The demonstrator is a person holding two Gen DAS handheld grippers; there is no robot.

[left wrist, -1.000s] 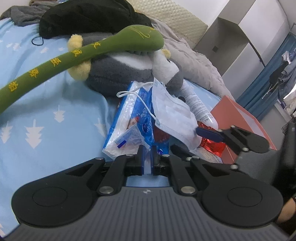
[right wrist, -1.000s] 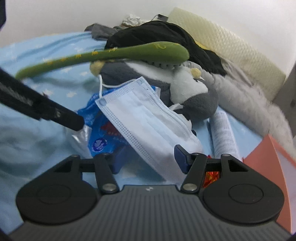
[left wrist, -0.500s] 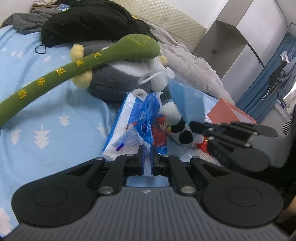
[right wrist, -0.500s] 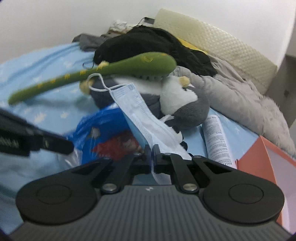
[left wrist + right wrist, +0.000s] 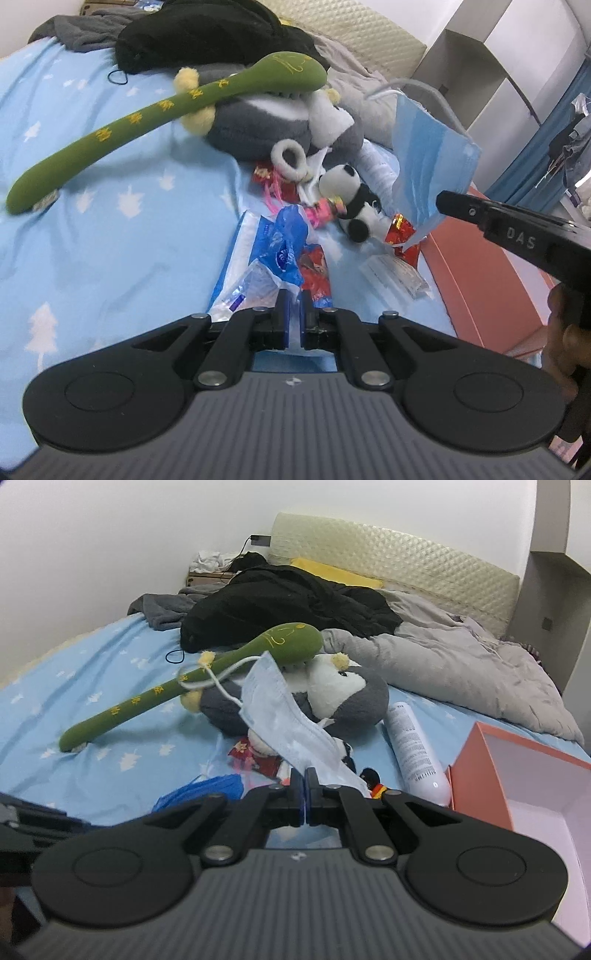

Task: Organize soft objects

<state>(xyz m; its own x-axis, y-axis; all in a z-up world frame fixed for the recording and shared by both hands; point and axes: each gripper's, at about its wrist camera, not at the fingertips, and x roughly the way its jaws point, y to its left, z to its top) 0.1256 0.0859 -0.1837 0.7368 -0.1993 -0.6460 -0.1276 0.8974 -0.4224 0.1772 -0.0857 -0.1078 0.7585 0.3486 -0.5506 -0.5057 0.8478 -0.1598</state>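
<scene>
My right gripper is shut on a light blue face mask and holds it up above the bed; the mask also shows in the left wrist view. My left gripper is shut on the edge of a blue and clear plastic tissue pack that lies on the sheet. A long green plush rests across a grey and white plush toy. A small panda plush lies among red wrappers.
An open orange box stands at the right bed edge. A white tube lies beside it. Black clothes and a grey duvet are heaped at the headboard. The blue sheet stretches to the left.
My right gripper shut on the mask and lifted it off the pile, uncovering the panda plush and wrappers. My left gripper stayed shut on the tissue pack.
</scene>
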